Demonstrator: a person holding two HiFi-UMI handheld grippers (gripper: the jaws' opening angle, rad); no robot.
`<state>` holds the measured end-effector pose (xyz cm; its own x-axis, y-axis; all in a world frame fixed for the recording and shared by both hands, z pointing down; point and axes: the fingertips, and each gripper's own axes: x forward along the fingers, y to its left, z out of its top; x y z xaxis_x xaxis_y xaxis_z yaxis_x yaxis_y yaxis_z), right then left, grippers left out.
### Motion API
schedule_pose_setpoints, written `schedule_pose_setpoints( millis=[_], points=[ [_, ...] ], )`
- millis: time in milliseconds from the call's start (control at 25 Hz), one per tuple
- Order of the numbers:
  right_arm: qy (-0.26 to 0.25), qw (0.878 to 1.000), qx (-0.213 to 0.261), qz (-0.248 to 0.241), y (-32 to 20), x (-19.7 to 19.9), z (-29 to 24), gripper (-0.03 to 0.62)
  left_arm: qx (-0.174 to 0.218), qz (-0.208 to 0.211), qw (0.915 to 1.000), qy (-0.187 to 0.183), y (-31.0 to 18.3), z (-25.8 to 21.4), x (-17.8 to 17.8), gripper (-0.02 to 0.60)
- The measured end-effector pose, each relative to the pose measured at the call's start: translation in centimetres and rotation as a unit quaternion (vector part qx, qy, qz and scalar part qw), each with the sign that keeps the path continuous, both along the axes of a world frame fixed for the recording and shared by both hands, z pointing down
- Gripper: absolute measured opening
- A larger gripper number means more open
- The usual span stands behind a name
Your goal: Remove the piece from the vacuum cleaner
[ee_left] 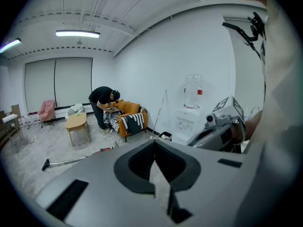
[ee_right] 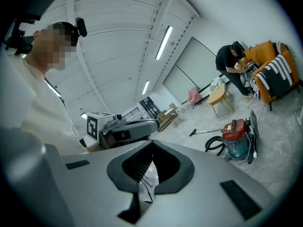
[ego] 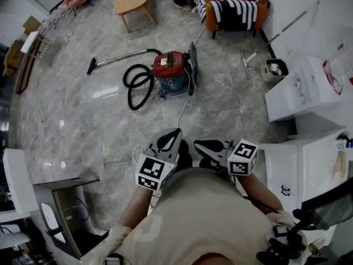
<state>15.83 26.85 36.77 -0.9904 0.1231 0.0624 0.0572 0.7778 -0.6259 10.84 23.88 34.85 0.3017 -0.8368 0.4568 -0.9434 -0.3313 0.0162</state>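
The vacuum cleaner (ego: 172,70) is seen on the stone floor (ego: 71,120), well apart from both grippers, with its black hose (ego: 135,87) looped at its left and the long tube (ego: 118,57) laid out beyond. Nothing is held. The left gripper (ego: 172,134) and the right gripper (ego: 203,146) are kept close to the person's chest, each with its jaws pressed together on nothing.

Several risks can be judged from here. A white cable (ego: 185,106) is trailed across the floor between the person and the machine, so it could be stepped on or caught during the approach. Which piece is meant cannot be told at this range, so the wrong part might be taken. If the hose or tube is pulled with one gripper only, the body is likely to be dragged or tipped instead of the joint being freed; it should be steadied with the other gripper. The jaws must be opened before any reach, or the part would only be knocked aside.
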Motion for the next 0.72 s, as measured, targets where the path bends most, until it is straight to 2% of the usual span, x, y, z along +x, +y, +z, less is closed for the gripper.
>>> schedule_pose_setpoints(
  millis=[200,440,720],
  points=[
    [0.034,0.999,0.008,0.013,-2.0,-3.2,0.5,0.002,0.02,-0.009,0.9997,0.009,-2.2,-0.4,-4.0,-0.006],
    [0.073,0.994,0.074,0.026,-3.7,-8.8,-0.5,0.002,0.028,0.003,0.9993,0.026,-3.7,-1.2,-9.7,-0.006],
    [0.104,0.988,0.099,0.05,-6.7,-13.2,-0.4,0.002,0.042,0.016,0.9983,0.037,-5.9,-1.0,-14.8,-0.006]
  ],
)
